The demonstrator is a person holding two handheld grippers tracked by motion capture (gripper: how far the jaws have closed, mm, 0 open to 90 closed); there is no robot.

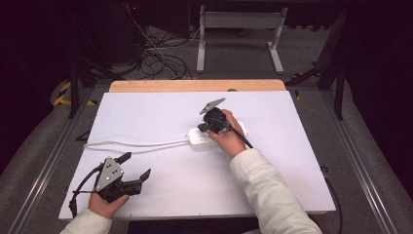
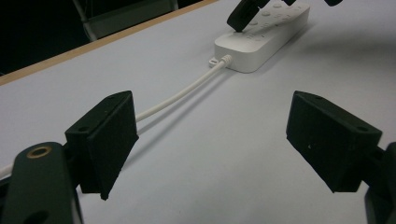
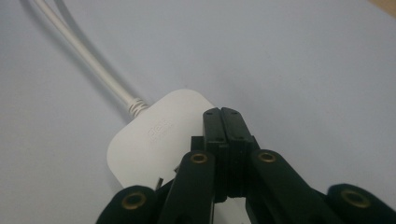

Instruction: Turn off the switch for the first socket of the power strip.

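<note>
A white power strip (image 1: pixel 214 136) lies a little right of the middle of the white table top (image 1: pixel 160 117), its white cord (image 1: pixel 136 143) running off toward nine o'clock in the high view. The right gripper (image 1: pixel 210 127) sits directly over the strip, jaws pressed together with nothing between them, their tips down on the strip's upper face near the cord end; in the right gripper view the strip (image 3: pixel 154 140) spreads from under the closed jaws toward ten o'clock. The left gripper (image 1: pixel 139 168) rests near the table's front edge, at about seven o'clock from the strip and well apart from it, jaws spread wide and holding nothing. In the left gripper view the strip (image 2: pixel 261 44) lies ahead at one o'clock.
</note>
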